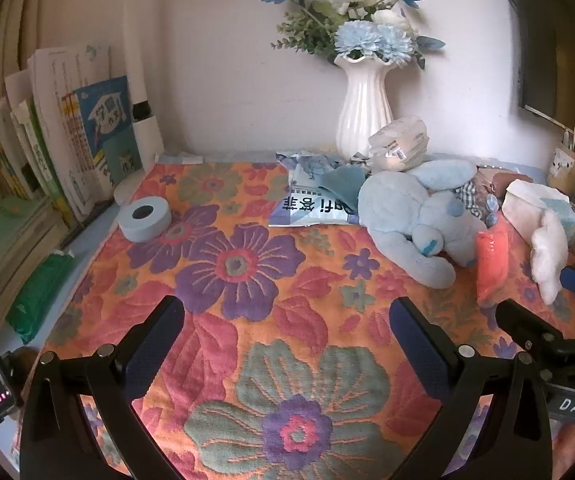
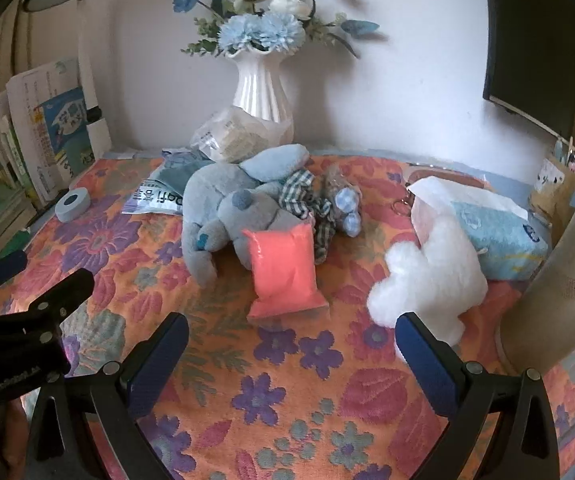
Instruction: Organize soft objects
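A blue plush elephant (image 2: 227,208) lies on the floral cloth (image 2: 287,380), with a small checked plush (image 2: 319,204) beside it. An orange soft pouch (image 2: 283,272) leans on the elephant's front. A white cotton wad (image 2: 431,276) lies to the right, by a blue tissue pack (image 2: 499,236). My right gripper (image 2: 291,344) is open and empty, just short of the pouch. My left gripper (image 1: 287,328) is open and empty over bare cloth; the elephant (image 1: 407,216) and pouch (image 1: 491,264) are to its far right.
A white vase of blue flowers (image 2: 263,92) stands at the back wall with a clear packet (image 2: 227,136) leaning on it. A blue tape roll (image 1: 145,218), a printed bag (image 1: 311,204), a book row (image 1: 67,140) and a green pack (image 1: 41,296) are at left.
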### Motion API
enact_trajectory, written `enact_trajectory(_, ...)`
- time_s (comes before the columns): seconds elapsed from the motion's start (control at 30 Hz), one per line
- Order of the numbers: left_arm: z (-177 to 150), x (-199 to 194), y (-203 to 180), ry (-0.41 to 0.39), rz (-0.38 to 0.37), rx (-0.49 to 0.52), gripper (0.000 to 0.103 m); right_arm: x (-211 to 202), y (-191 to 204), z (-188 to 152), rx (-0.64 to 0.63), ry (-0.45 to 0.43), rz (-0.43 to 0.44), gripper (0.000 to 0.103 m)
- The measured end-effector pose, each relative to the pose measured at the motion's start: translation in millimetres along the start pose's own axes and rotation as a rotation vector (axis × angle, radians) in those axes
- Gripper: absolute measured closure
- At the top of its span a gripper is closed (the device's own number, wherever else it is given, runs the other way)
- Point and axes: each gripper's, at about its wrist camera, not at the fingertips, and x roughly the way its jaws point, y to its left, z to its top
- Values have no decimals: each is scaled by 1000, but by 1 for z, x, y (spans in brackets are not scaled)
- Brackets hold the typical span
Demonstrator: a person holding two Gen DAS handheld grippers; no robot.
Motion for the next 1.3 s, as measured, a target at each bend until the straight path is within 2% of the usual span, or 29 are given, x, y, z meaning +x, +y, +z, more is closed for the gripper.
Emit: enact_trajectory(1.3,-4,5,-5,8,12,8,1,1,-3,-2,-7,16,-7,0)
